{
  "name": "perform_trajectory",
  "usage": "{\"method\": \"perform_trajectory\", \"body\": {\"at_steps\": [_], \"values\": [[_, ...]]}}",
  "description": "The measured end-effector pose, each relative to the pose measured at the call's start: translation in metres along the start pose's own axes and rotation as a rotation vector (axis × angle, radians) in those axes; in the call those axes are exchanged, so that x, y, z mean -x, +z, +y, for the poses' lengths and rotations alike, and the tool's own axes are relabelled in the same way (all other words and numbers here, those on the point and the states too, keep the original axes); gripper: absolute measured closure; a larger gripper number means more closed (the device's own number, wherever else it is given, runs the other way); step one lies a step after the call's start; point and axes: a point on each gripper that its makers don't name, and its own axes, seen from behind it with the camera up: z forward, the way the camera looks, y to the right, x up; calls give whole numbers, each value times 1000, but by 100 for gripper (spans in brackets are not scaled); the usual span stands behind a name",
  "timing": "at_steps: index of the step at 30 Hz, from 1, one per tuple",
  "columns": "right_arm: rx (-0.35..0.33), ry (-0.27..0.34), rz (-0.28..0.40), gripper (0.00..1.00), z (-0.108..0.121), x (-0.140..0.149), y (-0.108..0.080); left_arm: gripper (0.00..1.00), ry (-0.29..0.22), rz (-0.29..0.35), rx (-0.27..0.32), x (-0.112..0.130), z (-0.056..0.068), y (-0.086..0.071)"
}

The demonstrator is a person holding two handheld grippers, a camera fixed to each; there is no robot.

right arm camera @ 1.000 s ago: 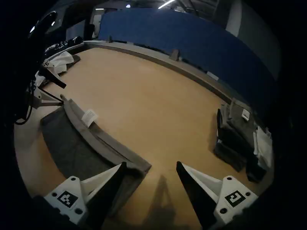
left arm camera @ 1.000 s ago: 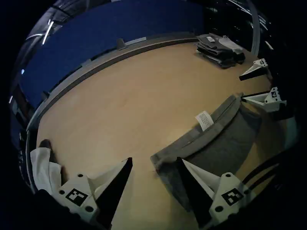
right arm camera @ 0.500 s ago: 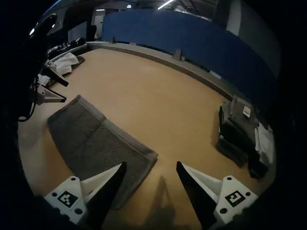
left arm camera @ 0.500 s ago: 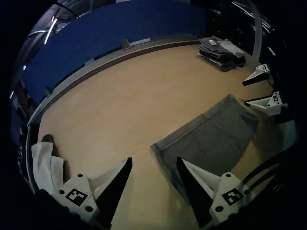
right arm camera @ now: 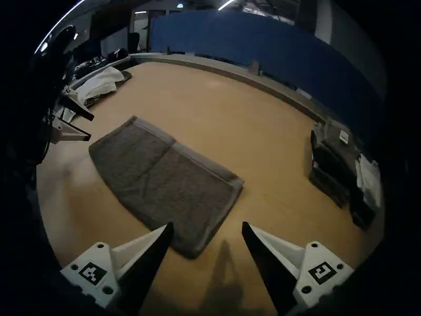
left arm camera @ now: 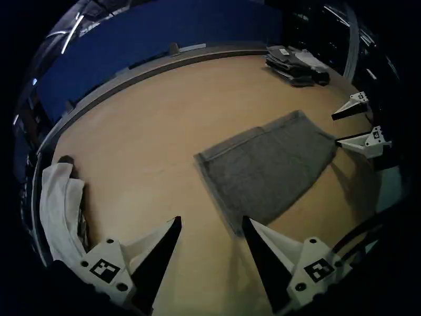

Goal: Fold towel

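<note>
Wooden table (left arm camera: pixel 147 131): over its near edge, left gripper (left arm camera: pixel 210 231) and right gripper (right arm camera: pixel 205 234), two in all, hold their fingers apart, empty. One grey towel (left arm camera: pixel 268 163) lies flat mid-surface, just beyond. One white cloth pile (left arm camera: pixel 60 205) sits at the left edge, one folded stack (left arm camera: pixel 294 66) at the far right corner.

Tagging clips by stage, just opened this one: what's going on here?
A person works a gripper in each hand over a wooden table. A grey towel lies flat on it. The left gripper and right gripper are both open and empty, neither touching the towel. A stack of folded cloths sits off to one side, a white cloth to the other.
</note>
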Motion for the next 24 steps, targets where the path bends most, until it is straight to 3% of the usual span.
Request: {"method": "perform_trajectory", "body": {"at_steps": [6,17,24], "values": [[-10,7,-14,0,-8,12,-7,15,-9,-19,11,20,7,-8],[-28,16,-27,1,-12,22,-2,15,-18,-18,8,27,8,-16],[-51,20,-44,20,-15,27,1,15,-28,-21,10,33,10,-22]]}}
